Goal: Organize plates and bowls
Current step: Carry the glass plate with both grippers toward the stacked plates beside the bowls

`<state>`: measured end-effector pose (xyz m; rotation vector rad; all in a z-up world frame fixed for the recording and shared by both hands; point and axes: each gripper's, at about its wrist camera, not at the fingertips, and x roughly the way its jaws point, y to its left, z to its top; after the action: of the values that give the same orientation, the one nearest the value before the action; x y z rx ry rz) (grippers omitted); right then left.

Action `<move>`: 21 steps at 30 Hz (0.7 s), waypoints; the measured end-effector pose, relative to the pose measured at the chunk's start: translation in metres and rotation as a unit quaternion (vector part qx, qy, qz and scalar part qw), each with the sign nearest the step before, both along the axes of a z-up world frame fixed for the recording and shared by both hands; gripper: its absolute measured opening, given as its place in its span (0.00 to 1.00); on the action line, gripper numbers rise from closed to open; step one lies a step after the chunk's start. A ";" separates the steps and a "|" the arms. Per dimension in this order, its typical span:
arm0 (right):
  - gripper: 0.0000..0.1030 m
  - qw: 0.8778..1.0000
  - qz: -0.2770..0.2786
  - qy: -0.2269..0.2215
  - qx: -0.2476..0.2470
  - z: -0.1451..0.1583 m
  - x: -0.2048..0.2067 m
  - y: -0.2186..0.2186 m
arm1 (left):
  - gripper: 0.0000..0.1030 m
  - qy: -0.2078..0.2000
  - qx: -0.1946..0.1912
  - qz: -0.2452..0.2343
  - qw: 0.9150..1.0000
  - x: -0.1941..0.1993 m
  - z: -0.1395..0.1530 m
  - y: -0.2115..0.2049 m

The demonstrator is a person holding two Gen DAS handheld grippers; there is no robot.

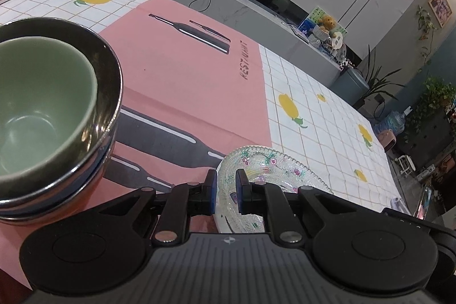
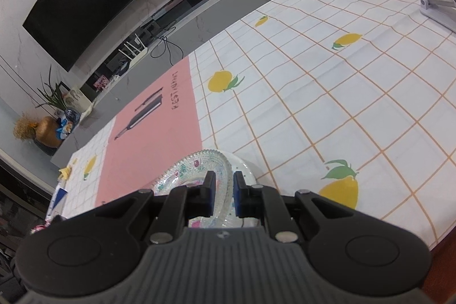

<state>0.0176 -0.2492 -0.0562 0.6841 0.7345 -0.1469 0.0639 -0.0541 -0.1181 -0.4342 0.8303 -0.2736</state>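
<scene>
Plates came first: a clear cut-glass plate with painted fruit (image 1: 268, 164) lay at lower centre of the frame on the worktop (image 1: 327, 116). Left tongs (image 1: 225, 191) and right tongs (image 2: 224, 194) each pinched its rim. At left, a green ceramic bowl (image 1: 40, 93) nested in a dark steel bowl (image 1: 105, 81).

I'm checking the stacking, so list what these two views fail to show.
- Glass plate: near rim hidden behind the left gripper; in the right view the right gripper covers it likewise.
- White plate under it: only a sliver shows.
- Bowl stack: cut off by the left view's edge; count unclear.
- Green cup: base hidden in the bowl.
</scene>
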 end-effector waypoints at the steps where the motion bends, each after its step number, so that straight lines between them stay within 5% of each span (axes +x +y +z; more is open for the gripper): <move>1: 0.11 1.000 0.000 0.001 -0.004 -0.001 0.001 0.001 | 0.13 -0.002 0.004 -0.001 1.000 0.000 0.000 -0.001; 21: 0.17 0.998 -0.002 0.002 -0.062 -0.007 0.002 0.011 | 0.13 -0.014 0.022 -0.016 1.000 0.004 -0.006 -0.006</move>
<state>0.0194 -0.2380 -0.0633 0.5667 0.7207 -0.1964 0.0680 -0.0599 -0.1238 -0.3760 0.8157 -0.2897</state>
